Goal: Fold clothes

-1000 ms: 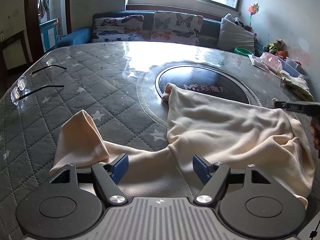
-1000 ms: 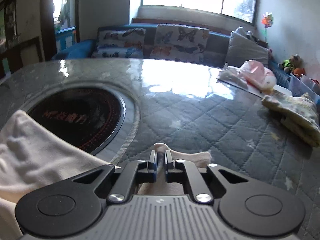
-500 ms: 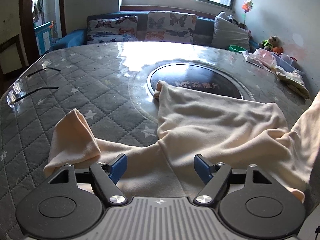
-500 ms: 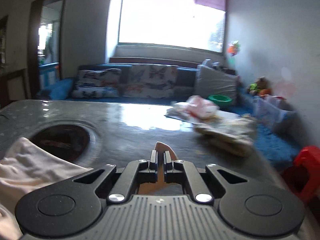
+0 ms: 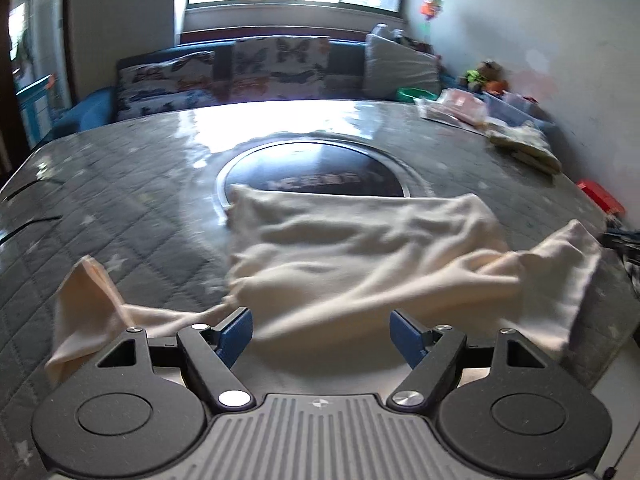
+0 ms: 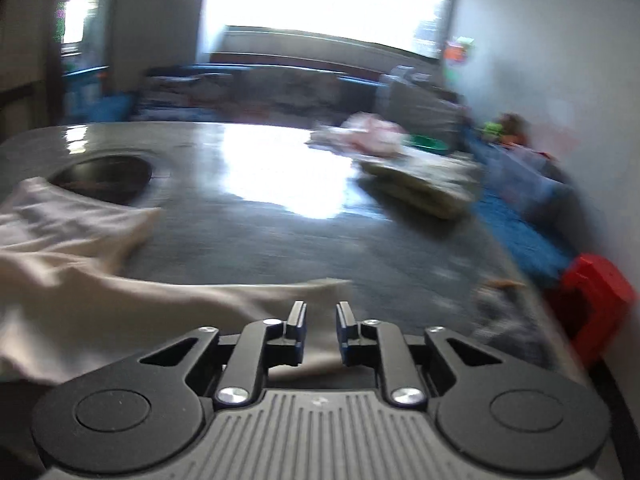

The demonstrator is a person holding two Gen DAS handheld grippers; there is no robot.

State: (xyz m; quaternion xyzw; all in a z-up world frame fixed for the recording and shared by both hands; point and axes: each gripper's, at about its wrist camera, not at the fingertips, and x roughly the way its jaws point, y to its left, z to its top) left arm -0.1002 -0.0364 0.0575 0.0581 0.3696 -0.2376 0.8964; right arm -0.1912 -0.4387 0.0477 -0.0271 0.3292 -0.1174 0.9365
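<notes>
A cream long-sleeved garment lies spread on the grey quilted table, its far edge over the round black inset. One sleeve is bunched at the near left, and the other sleeve stretches out to the right. My left gripper hangs open over the garment's near edge and holds nothing. My right gripper is opening. The right sleeve lies flat under and between its parted fingers, and the pads do not press it.
A folded pile of clothes and a pink bundle sit at the table's far right. Glasses lie by the left edge. A red stool stands beyond the right edge, and a sofa runs behind.
My right gripper carried the pinched sleeve out to the right, then parted its jaws, and the sleeve now lies flat. The left gripper shifted a little and stayed open.
</notes>
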